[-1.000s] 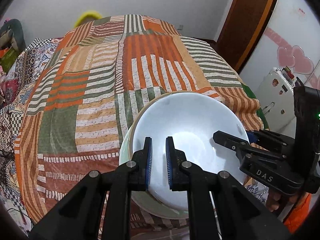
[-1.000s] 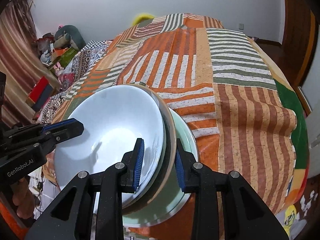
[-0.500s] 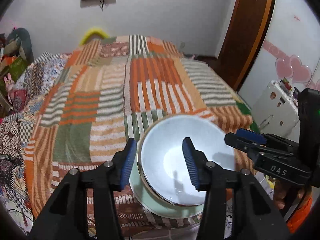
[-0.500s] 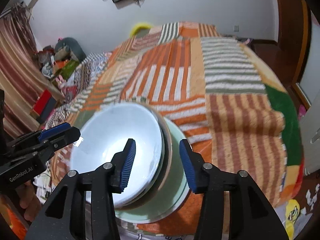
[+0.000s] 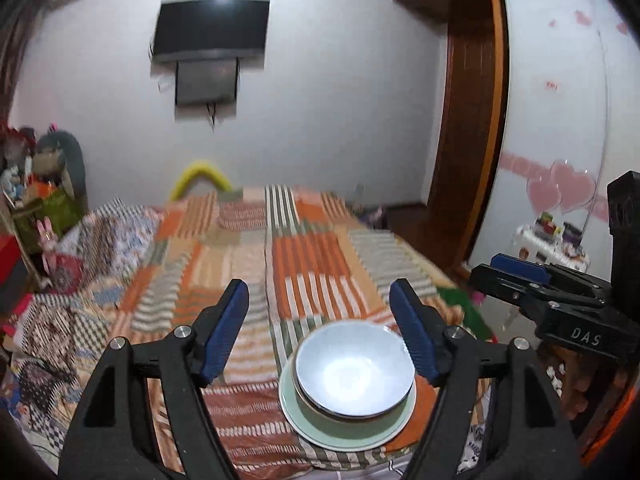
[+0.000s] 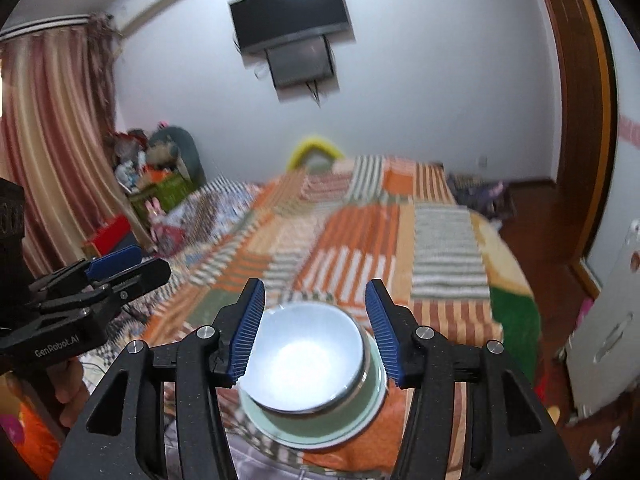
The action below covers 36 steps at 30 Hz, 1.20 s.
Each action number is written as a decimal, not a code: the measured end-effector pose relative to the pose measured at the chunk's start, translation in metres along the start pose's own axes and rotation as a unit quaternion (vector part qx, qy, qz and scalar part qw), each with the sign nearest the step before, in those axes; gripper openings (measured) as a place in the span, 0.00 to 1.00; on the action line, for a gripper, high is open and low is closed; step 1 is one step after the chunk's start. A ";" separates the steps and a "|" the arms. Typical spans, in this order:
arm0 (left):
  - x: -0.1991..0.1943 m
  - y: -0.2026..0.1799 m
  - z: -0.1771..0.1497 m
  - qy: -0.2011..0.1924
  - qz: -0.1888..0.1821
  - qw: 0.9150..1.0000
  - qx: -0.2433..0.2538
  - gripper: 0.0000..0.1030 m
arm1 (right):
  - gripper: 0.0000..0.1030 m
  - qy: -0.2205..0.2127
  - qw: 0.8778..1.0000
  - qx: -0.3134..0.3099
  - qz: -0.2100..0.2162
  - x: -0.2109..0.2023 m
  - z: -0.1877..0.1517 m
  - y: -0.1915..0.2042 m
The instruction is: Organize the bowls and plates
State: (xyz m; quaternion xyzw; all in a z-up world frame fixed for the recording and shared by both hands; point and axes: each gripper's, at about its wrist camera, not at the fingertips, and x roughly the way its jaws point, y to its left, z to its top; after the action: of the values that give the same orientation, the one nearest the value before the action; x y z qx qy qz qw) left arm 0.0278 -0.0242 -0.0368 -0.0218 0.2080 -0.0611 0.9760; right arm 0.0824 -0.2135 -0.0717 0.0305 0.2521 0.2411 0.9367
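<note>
A white bowl [image 5: 354,366] sits nested in another bowl on a pale green plate [image 5: 348,432], stacked near the front edge of the bed. The stack also shows in the right wrist view, bowl [image 6: 306,364] on plate [image 6: 320,428]. My left gripper [image 5: 326,334] is open and empty, raised above and behind the stack. My right gripper [image 6: 316,328] is open and empty, also raised clear of the stack. Each gripper shows in the other's view, right [image 5: 516,276] and left [image 6: 120,266].
The stack rests on a bed with an orange, green and white striped patchwork cover [image 5: 304,264]. A wooden door [image 5: 460,128] and white cabinet [image 5: 560,128] stand right. Toys and boxes [image 5: 40,216] crowd the left. A TV [image 5: 210,32] hangs on the far wall.
Both grippers let go of the bowls' rims, opened wide, and pulled up and back from the stack. The stack stays on the bed.
</note>
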 end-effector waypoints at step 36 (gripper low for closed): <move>-0.067 0.000 -0.003 -0.081 0.038 0.996 -0.011 1.00 | 0.97 -0.114 0.993 -0.023 0.005 -0.061 -0.002 0.033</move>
State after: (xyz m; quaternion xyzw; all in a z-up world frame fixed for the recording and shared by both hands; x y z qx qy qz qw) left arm -0.0342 -0.0157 -0.0124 -0.0295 0.1300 -0.0198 0.9909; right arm 0.0209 -0.2129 -0.0397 0.0374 0.1379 0.2461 0.9587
